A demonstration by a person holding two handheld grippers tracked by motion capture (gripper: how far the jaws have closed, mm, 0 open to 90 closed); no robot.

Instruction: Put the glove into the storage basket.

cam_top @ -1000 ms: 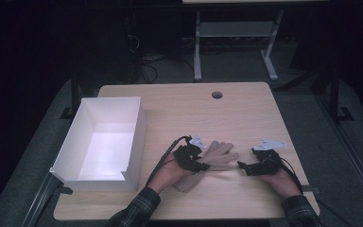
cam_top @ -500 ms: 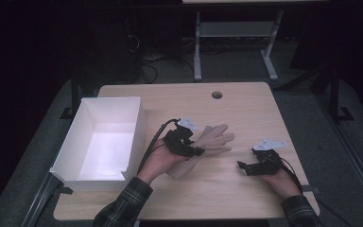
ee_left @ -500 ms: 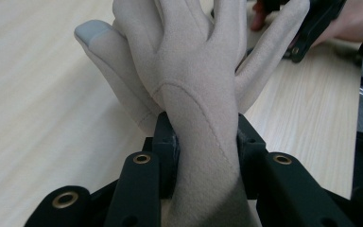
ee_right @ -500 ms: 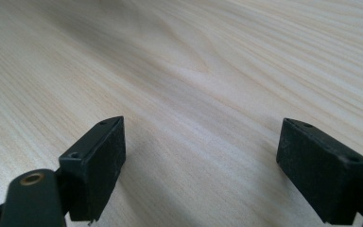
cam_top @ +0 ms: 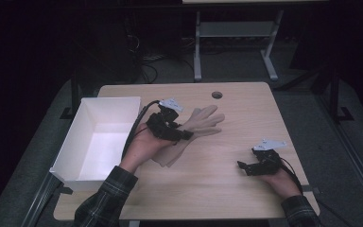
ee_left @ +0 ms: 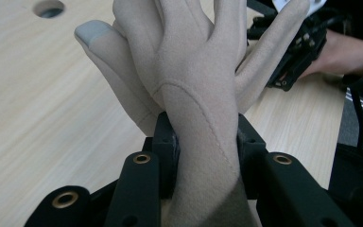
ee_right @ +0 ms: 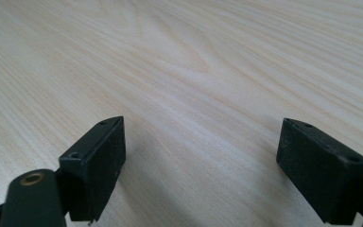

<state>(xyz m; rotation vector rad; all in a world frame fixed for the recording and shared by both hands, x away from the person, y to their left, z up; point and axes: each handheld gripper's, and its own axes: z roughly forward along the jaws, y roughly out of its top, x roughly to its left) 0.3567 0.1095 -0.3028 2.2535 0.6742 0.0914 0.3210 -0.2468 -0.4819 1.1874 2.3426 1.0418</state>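
Lifted boxward, glove [cam_top: 203, 124] stays clamped in left hand-held gripper [cam_top: 182, 135].

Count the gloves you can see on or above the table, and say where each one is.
1. A beige glove is clamped in the left claw, just right of the white box. A second could be hidden beneath it.

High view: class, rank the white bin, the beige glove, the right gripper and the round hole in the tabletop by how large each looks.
1. White bin
2. Beige glove
3. Right gripper, though it looks close to the glove's visible part
4. Round hole
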